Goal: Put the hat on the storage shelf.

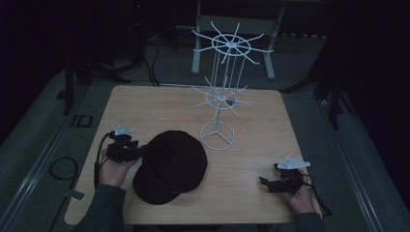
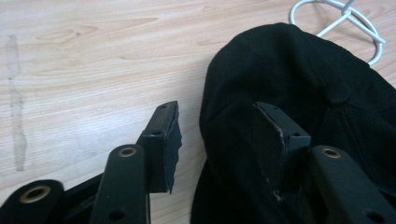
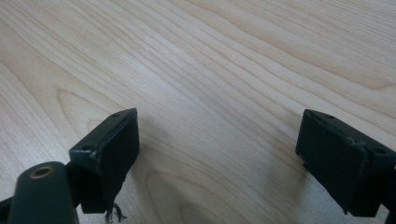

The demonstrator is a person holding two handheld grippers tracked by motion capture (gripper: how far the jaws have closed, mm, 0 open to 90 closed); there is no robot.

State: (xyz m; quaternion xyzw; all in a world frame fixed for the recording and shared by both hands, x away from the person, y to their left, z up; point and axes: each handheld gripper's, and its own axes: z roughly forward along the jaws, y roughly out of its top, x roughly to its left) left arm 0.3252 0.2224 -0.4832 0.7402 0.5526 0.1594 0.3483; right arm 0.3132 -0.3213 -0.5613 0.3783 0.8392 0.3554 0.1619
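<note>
At the near edge of the wooden table [image 1: 251, 140], the person's forearms were seen coming in, a gripper held in each hand. The right gripper [image 1: 285, 178] was rested low at the near right, well apart from everything else; in the right gripper view its jaws were spread wide over bare wood with nothing between them, so it was judged to be idle and kept out of the way. The left gripper [image 1: 126, 149] was held at the near left, level with the table and pointed rightward at the black cap [image 1: 171, 165]. In the left gripper view its jaws were parted about halfway, one over bare wood and the other over the fabric, so that the cap's edge [image 2: 205, 121] lay in the gap but was not yet pinched; this placement was judged to be a preparation for gripping the rim. The cap itself was lain flat near the table's middle, slightly left, its brim turned toward the near side. Just beyond it, the white wire rack [image 1: 223, 87] was stood upright on its ring base, its hooked arms bare, presumably set there to receive the cap.
</note>
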